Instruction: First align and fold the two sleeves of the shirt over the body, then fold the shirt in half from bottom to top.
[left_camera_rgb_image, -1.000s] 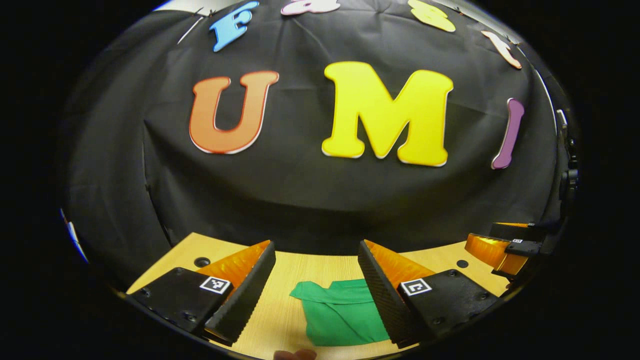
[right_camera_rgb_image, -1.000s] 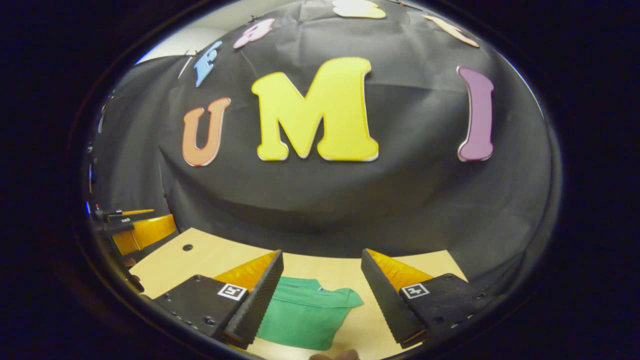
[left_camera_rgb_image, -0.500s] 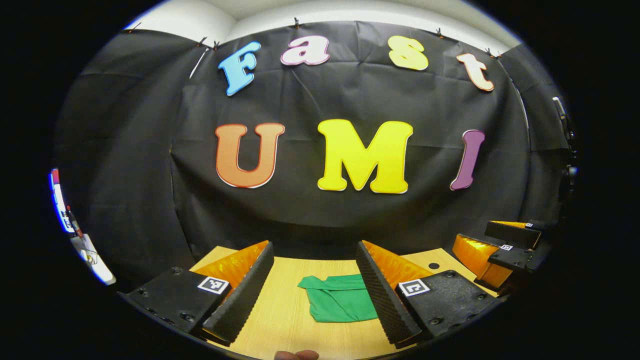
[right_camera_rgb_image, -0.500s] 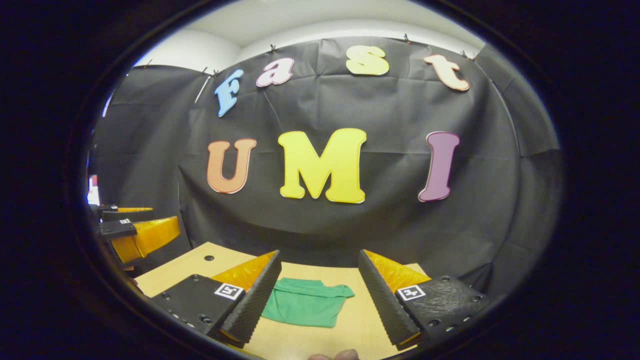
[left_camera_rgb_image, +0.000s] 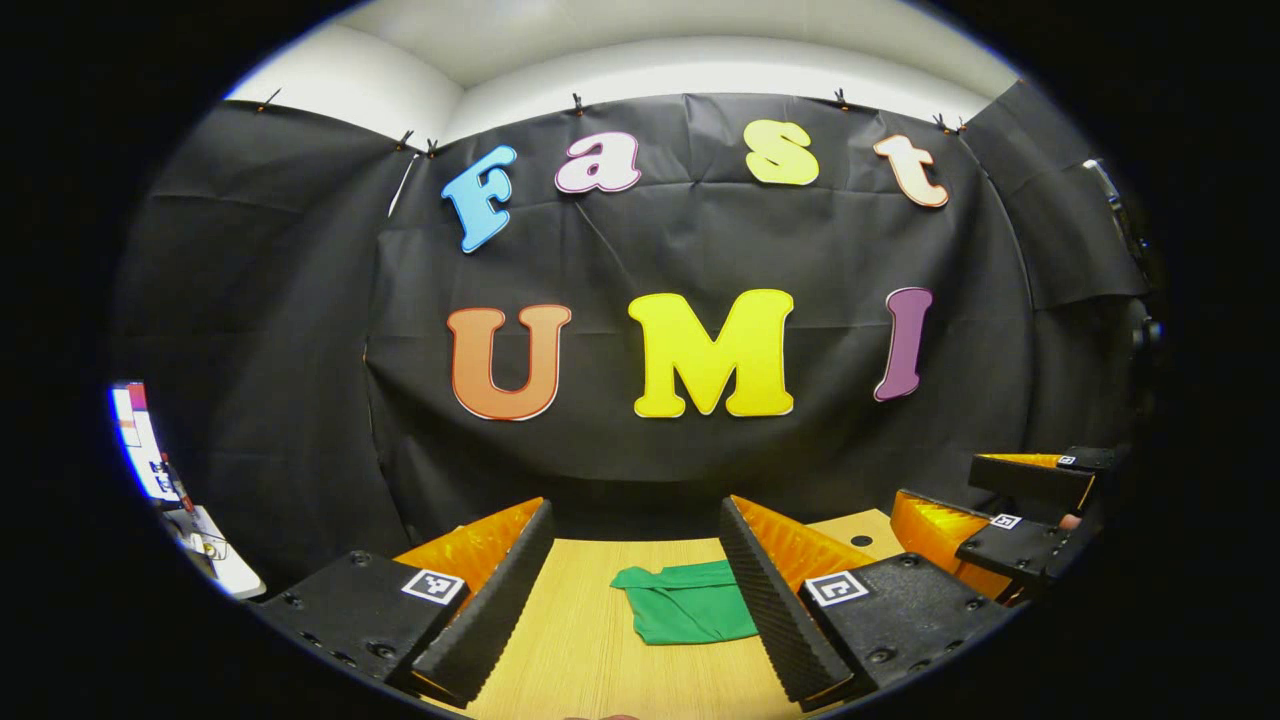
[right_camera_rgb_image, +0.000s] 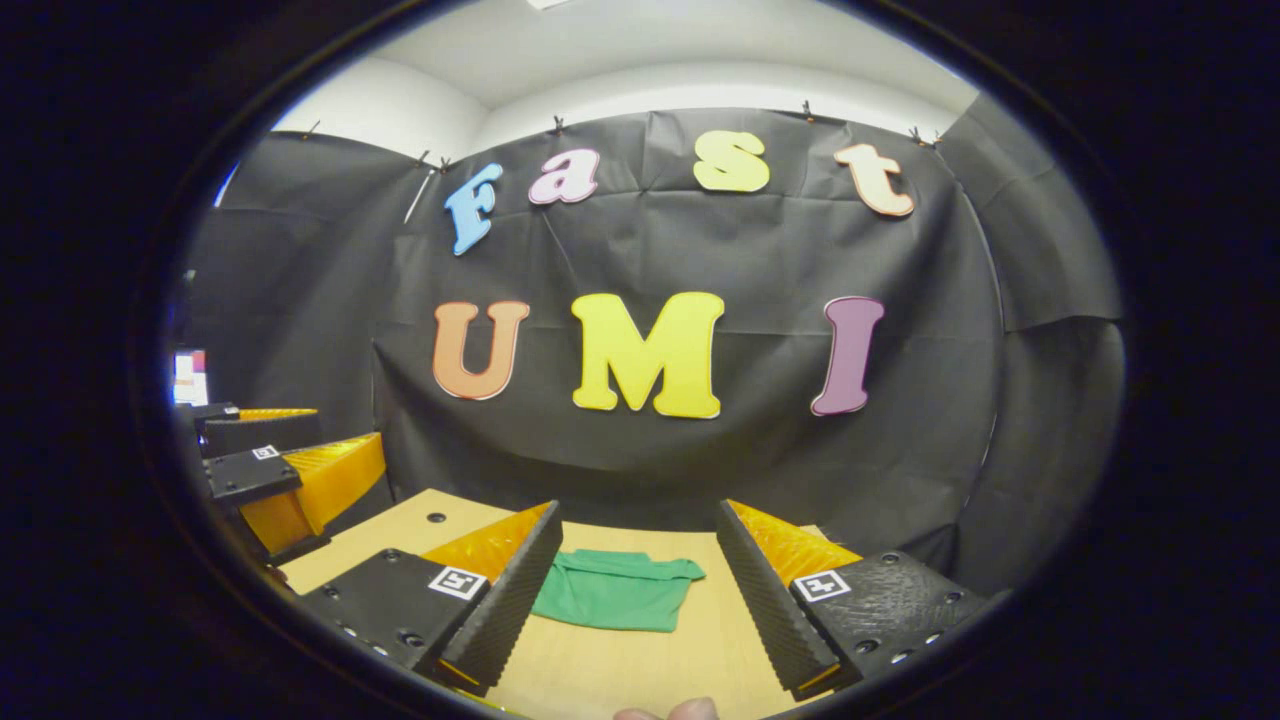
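Left gripper view: left gripper (left_camera_rgb_image: 630, 600) sits low at the bottom, fingers spread wide apart w/ nothing between them, held above the table (left_camera_rgb_image: 590, 640). Table is light wood grain, bare around the cloth. Green shirt (left_camera_rgb_image: 690, 612) lies flat on it as a small folded bundle, toward the far end of the tabletop, its right edge hidden behind the right-hand finger. Far right, right gripper (left_camera_rgb_image: 1010, 505) is seen side-on, off the table's right edge, near a round hole in the tabletop corner; its fingers are apart too, nothing in them. Behind the table hangs black cloth (left_camera_rgb_image: 300, 330), creased, clipped along its top edge; above it a pale wall and ceiling (left_camera_rgb_image: 620, 60). At far left, past the cloth, a bright lit patch, too small to make out

Right gripper view: right gripper (right_camera_rgb_image: 635, 590) at the bottom, fingers wide apart and empty, above the same wood table (right_camera_rgb_image: 640, 670). Shirt (right_camera_rgb_image: 612, 592) lies flat ahead btw the two fingers, not touching them, left edge hidden behind the left-hand finger. A fingertip (right_camera_rgb_image: 665, 712) pokes in at the bottom edge. Left gripper (right_camera_rgb_image: 275, 465) shows at far left, jaws apart, beside the table's left corner, which has a small round hole (right_camera_rgb_image: 437, 518). Black cloth (right_camera_rgb_image: 900, 470) covers back and right side; pale ceiling (right_camera_rgb_image: 620, 60) above
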